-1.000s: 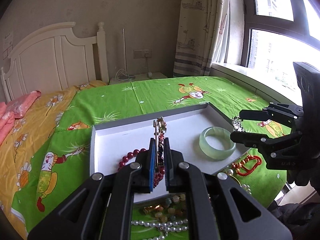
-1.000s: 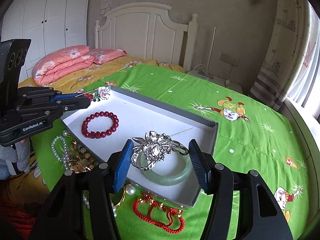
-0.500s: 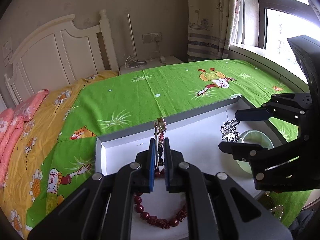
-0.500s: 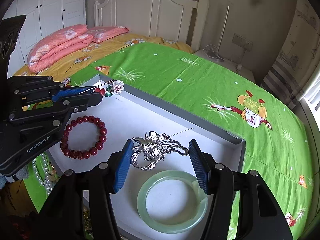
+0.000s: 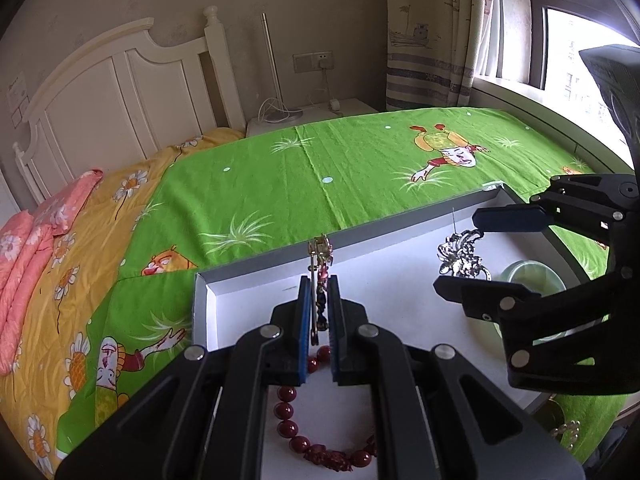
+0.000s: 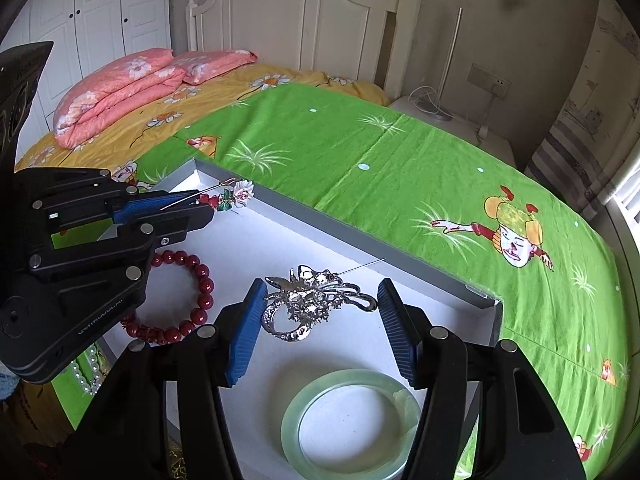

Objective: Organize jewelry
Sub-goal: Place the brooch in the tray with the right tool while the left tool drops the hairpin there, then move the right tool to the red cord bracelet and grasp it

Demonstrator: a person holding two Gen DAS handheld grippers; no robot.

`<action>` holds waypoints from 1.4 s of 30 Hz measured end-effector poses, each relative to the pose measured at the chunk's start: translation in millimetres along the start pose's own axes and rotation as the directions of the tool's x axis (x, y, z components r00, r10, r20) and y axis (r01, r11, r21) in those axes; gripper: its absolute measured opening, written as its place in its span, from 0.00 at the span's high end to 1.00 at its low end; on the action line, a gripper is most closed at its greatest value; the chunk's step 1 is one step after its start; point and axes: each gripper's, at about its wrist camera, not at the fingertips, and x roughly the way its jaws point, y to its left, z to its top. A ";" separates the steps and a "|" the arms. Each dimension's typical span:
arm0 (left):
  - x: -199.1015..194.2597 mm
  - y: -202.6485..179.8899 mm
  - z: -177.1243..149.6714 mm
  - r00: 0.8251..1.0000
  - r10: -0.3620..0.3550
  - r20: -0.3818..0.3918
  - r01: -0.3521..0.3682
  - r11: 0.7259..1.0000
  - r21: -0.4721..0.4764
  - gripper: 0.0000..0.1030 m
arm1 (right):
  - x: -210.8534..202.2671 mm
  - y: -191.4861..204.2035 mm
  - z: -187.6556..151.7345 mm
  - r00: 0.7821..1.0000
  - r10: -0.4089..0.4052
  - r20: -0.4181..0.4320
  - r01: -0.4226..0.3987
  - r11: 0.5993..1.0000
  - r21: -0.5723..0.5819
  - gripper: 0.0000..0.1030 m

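- Left gripper (image 5: 319, 312) is clamped tight on a thin flower hairpin (image 6: 236, 194), blue pads pressed to its stem so the enamel flower juts past the tips; holding it by the stem keeps the delicate head clear of the pads.
- It hangs over the far-left corner of the white tray (image 6: 320, 224), probably so the pin can lie along the rim, out of the way of the bulkier pieces.
- Red bead bracelet (image 6: 188, 304) lies flat on the tray floor just below that gripper, already put away.
- Right gripper (image 6: 320, 316) sits mid-tray with its jaws about half spread; the silver brooch (image 6: 316, 304) spans the gap between them. Its left end meets the left pad, but contact on the right is hard to read, so I judge it held rather than resting. A wide, light hold suits such an ornate, springy piece, and its long pin points toward the far wall, away from the pads.
- Green jade bangle (image 6: 352, 420) lies flat near the tray's front right, directly beneath the right gripper.
- Pearl strand (image 6: 86, 372) waits outside the tray on the green sheet (image 6: 400, 184), at the left edge, not yet sorted.
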 end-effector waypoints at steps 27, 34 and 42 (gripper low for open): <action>-81.6 0.9 -30.7 0.968 0.148 0.204 -0.132 0.987 -0.091 0.02 | -92.5 -53.3 -63.6 0.968 -0.015 0.250 -0.028 0.986 0.164 0.16; -108.5 1.8 -65.4 0.968 0.120 0.221 -0.093 0.987 -0.130 0.02 | -114.1 -57.9 -116.9 0.970 -0.067 0.235 0.019 0.979 0.203 0.16; -125.3 -9.3 -113.9 0.977 0.056 0.206 -0.035 0.994 -0.104 0.02 | -128.3 -30.7 -169.3 0.977 -0.022 0.214 -0.003 0.993 0.115 0.22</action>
